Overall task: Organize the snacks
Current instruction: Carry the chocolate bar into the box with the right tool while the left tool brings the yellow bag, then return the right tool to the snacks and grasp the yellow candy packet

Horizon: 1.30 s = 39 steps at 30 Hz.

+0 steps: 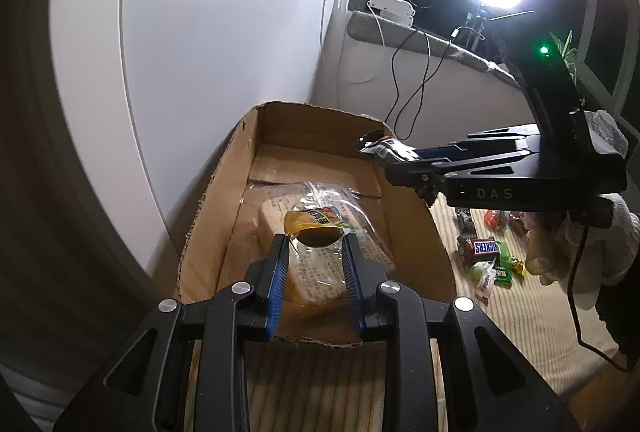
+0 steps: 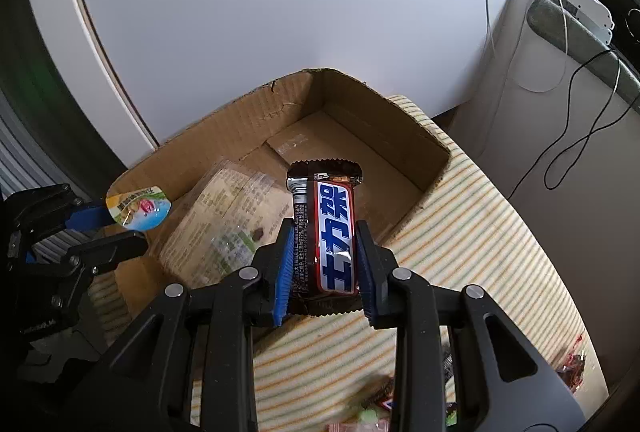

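- Left tongs: I have them clamped on a small jelly cup, its foil lid facing up; in the right wrist view the cup sits at 9 o'clock, over the near left corner of the box.
- Cardboard box: open-topped, at 12 o'clock from my left tongs, standing on a striped cloth with a white wall behind it.
- Bagged bread: a clear printed wrapper lying flat on the box floor, directly under the jelly cup; the only item I can see inside the box.
- Right tongs: clamped on a Snickers bar, its long sides between the blue pads, the far end pointing at 12 o'clock. The bar hangs above the near right rim of the box. In the left wrist view these tongs come in from 3 o'clock, the bar's crimped end over the right wall.
- Loose snacks: a second Snickers bar and several green and red wrapped sweets lying on the striped cloth at 3 o'clock, outside the box.
- Gloved hand: under the right tool's grip, at 3 o'clock.
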Motion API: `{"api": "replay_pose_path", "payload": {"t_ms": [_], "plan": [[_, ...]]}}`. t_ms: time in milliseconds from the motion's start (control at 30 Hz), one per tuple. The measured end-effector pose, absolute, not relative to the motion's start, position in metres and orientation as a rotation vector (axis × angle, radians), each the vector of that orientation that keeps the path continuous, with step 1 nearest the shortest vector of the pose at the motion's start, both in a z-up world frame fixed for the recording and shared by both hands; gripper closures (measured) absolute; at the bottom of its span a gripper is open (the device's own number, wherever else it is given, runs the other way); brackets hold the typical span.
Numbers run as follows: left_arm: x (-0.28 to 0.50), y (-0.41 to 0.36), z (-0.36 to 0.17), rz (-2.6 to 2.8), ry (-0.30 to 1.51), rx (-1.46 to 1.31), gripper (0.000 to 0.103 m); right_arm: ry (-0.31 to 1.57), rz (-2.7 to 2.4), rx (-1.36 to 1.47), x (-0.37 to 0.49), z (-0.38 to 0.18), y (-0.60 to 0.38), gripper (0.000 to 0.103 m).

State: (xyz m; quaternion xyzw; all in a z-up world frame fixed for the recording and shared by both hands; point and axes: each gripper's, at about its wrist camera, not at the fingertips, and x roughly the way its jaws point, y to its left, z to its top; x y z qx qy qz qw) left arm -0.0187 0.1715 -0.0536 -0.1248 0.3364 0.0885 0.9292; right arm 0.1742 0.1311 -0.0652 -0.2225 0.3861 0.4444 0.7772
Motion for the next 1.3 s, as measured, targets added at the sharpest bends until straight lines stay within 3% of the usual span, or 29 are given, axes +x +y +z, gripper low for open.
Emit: {"api": "replay_pose_path", "payload": {"t_ms": [367, 433, 500, 567, 1300], "plan": [[-0.019, 0.171, -0.052, 0.193, 0.687, -0.254, 0.073, 0.845, 0.973, -0.468, 0.18, -0.07, 0.138, 0.073], [-0.018, 0.17, -0.051, 0.196, 0.688, -0.247, 0.07, 0.837, 0.972, -0.467, 0.18, -0.068, 0.137, 0.056], [-0.018, 0.169, -0.051, 0.201, 0.685, -0.241, 0.052, 0.82, 0.963, -0.462, 0.179, -0.065, 0.136, 0.039], [-0.019, 0.168, -0.05, 0.202, 0.68, -0.24, 0.05, 0.808, 0.959, -0.457, 0.178, -0.062, 0.136, 0.031], [-0.029, 0.129, -0.026, 0.182, 0.638, -0.153, 0.05, 0.768, 0.896, -0.448, 0.164, -0.04, 0.084, 0.031]]}}
